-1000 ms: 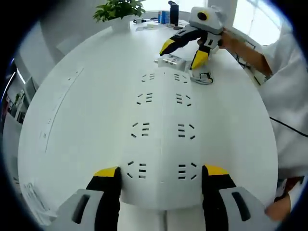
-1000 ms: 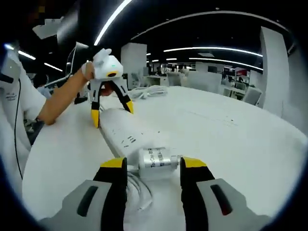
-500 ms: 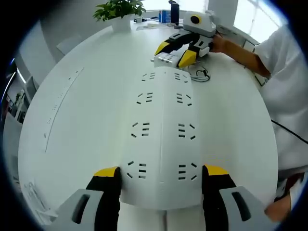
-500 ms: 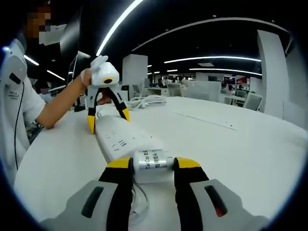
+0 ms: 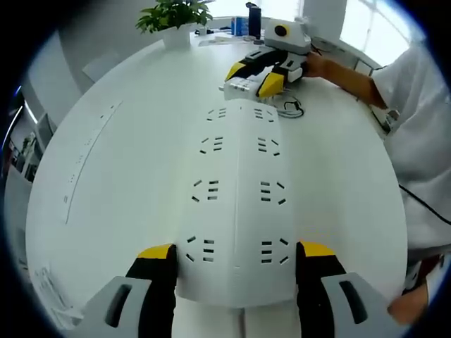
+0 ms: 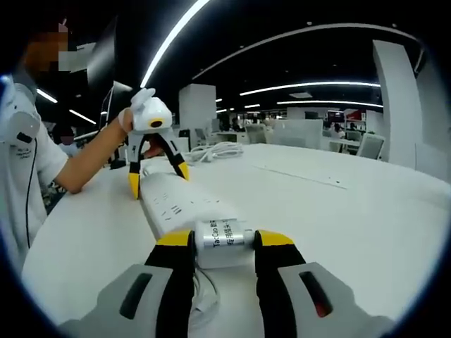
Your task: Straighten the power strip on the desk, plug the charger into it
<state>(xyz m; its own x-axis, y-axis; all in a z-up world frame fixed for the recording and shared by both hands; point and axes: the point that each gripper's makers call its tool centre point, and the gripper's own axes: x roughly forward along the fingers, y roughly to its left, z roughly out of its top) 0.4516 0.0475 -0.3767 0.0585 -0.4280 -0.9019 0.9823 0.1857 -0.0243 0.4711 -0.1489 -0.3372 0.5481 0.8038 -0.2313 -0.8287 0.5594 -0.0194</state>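
- The power strip lay flat on the white table, its long axis running from the bottom centre of the left gripper view up toward the upper centre, sockets facing up in two columns.
- In the right gripper view the same power strip stretched from the lower centre away toward the upper left.
- The charger, a silvery cylinder-like block with printed text, sat at the near end of the strip in the right gripper view, lying crosswise to the strip's length.
- The right gripper had its yellow-tipped fingers closed against both ends of the charger, gripping it.
- In the left gripper view that right gripper showed at the upper centre, at the strip's far end, with the charger between its tips.
- The left gripper straddled the strip's near end, fingers spread wide at either side edge; whether they touched the strip could not be told.
- A thin white cable coiled on the table beneath the charger.
- A potted plant stood at the upper left of the left gripper view.
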